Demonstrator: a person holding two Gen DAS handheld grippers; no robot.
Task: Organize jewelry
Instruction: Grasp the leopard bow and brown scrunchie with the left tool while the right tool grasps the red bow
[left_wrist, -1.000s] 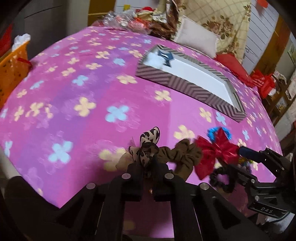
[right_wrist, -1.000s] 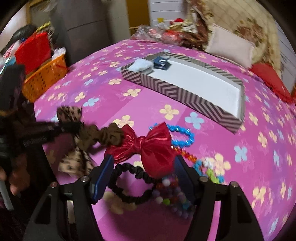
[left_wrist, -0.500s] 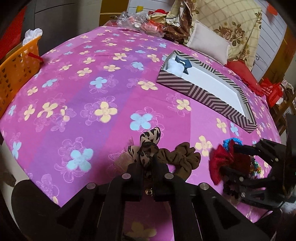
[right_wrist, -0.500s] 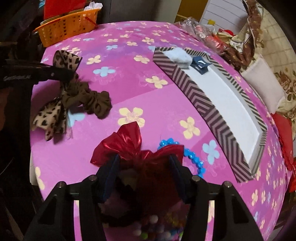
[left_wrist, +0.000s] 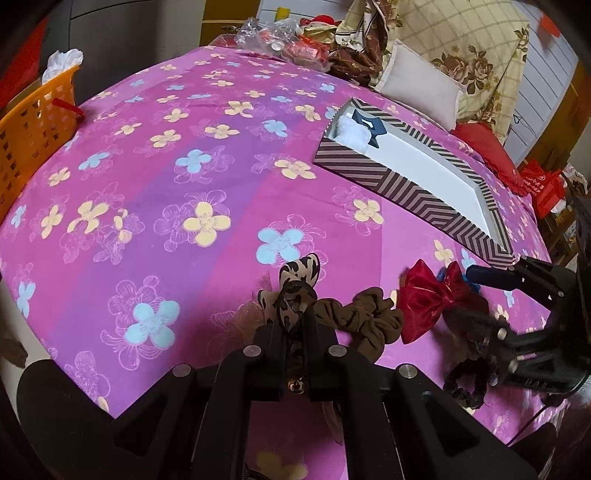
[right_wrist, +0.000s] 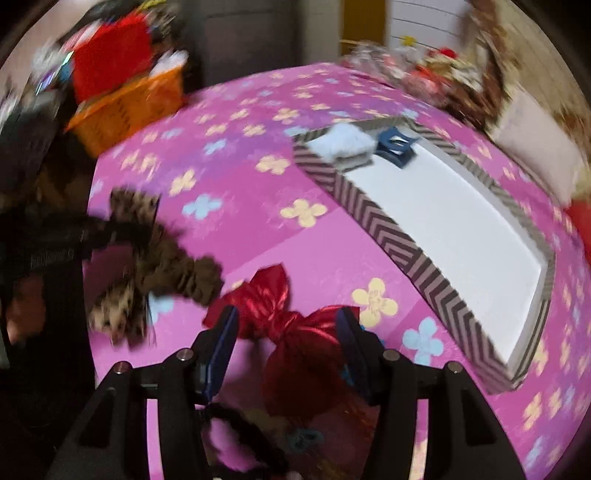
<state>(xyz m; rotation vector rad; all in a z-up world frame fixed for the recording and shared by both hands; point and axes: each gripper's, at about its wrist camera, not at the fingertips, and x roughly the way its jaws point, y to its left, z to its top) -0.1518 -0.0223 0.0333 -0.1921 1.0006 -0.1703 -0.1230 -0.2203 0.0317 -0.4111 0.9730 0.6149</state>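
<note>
A magenta bedspread (left_wrist: 155, 206) printed with yellow and blue flowers covers the bed, with pillows at its far edge and an orange basket (left_wrist: 29, 129) beside it. A long chevron-striped box (left_wrist: 413, 184) with a white floor holds a blue hair claw (left_wrist: 373, 127) at its far end. The left gripper (left_wrist: 293, 325), pressed together, pinches a leopard-print bow (left_wrist: 295, 291) beside a brown scrunchie (left_wrist: 369, 317). The right gripper (right_wrist: 286, 343) stands half spread around a shiny red bow (right_wrist: 273, 306); whether its pads touch cannot be told. No writing is legible.

Soft, even indoor light; the left wrist view is sharp, the right wrist view motion-blurred, both fisheye-bent with dark corners.
</note>
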